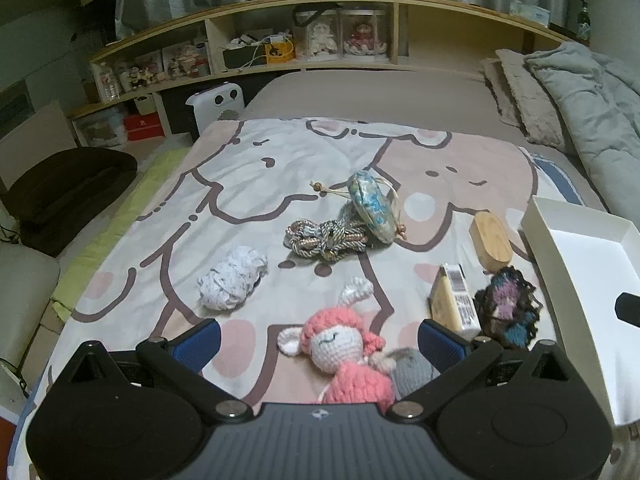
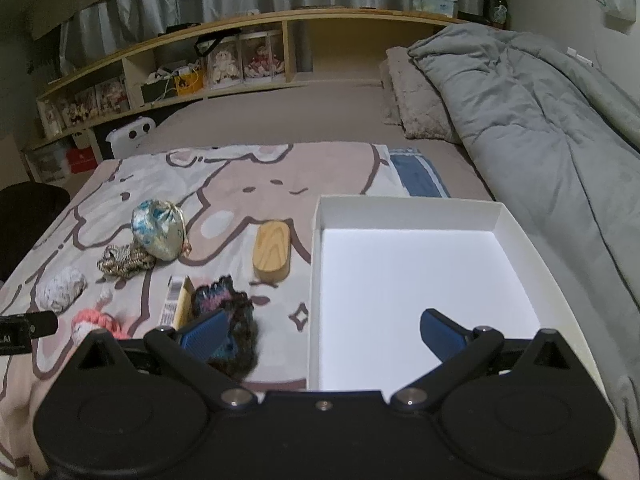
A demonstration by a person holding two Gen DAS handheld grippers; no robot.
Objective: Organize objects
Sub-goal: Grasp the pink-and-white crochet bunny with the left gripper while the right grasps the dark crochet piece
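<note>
My left gripper is open, its blue pads either side of a pink crochet doll lying on the cartoon blanket. Beyond it lie a crumpled paper ball, a knotted rope bundle, a blue patterned pouch, a wooden block, a yellow carton and a dark knitted piece. My right gripper is open and holds nothing. It hovers over the near left wall of the empty white box, with the dark knitted piece by its left finger.
A grey duvet and pillows fill the bed's right side. A wooden shelf with dolls and boxes runs behind the bed. A dark cushion and a white appliance stand off the bed's left edge.
</note>
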